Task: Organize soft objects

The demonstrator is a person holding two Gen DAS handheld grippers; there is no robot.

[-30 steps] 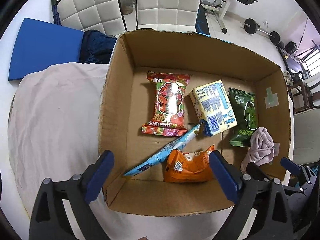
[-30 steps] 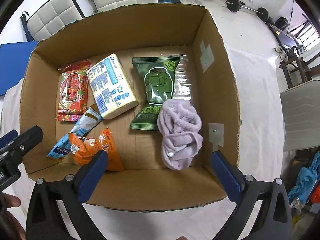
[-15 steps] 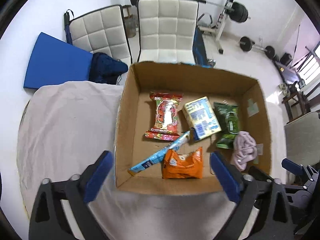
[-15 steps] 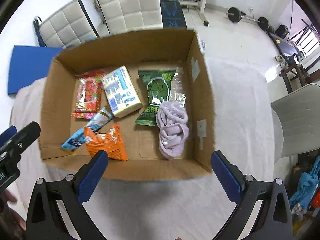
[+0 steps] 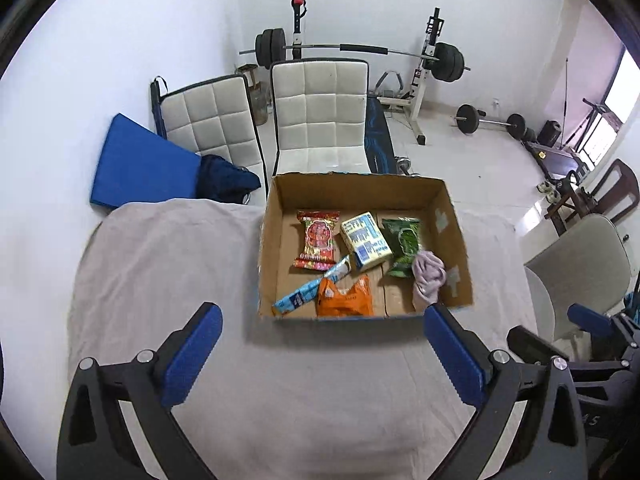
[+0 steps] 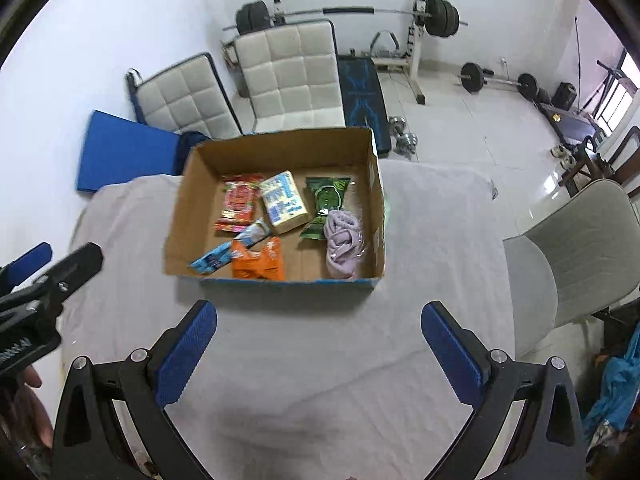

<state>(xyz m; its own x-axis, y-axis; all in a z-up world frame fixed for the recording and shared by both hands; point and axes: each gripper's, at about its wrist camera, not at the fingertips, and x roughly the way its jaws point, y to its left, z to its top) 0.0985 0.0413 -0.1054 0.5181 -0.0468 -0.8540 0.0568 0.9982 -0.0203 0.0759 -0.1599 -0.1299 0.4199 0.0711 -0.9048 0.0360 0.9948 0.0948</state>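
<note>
Both tongs have pulled up and back from the cardboard box (image 5: 362, 248), which a second ago filled each view and now sits small in the middle of the cloth-covered surface (image 5: 168, 264). Left tongs (image 5: 323, 356) hang spread wide and hold nothing, off the box's near edge; right tongs (image 6: 318, 354) are likewise spread and empty, also short of that near edge.

Inside the box, the lilac cloth bundle (image 5: 427, 278) lies in the near right corner, close against the right wall, overlapping the green packet (image 5: 403, 245). Left of the green packet sits the yellow-and-blue pack (image 5: 366, 241), then the red packet (image 5: 317, 240) toward the left wall. An orange packet (image 5: 346, 298) rests against the near wall, with the long blue packet (image 5: 310, 293) slanting beside it toward the near left corner.

Bare cloth stretches wide to the left of the box and between its near wall and the tongs; a narrower strip lies right of it. Two white padded chairs (image 5: 316, 116) stand beyond the box's far edge
</note>
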